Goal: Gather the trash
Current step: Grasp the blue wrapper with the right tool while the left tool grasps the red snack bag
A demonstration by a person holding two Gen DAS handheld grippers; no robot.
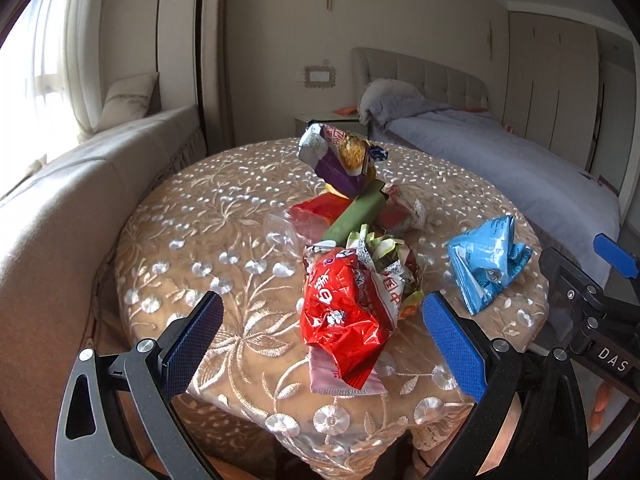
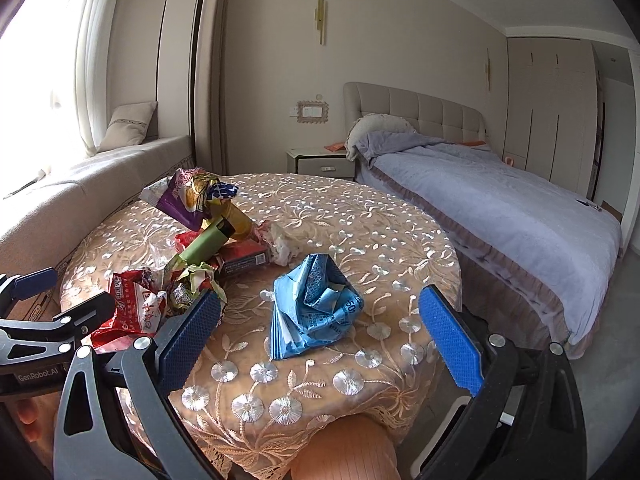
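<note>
Your left gripper hangs with its blue pads spread wide and nothing between them, lined up on the crumpled red wrapper at the near edge of the round table. Your right gripper is just as wide and bare, framing the crumpled blue wrapper, which lies apart from the rest, toward the bed side. Behind the red wrapper sits a shredded green-and-white wrapper, then a green stick pack leaning across a red box, with a purple snack bag topping the heap. Beyond the embroidered cloth stands the bed.
</note>
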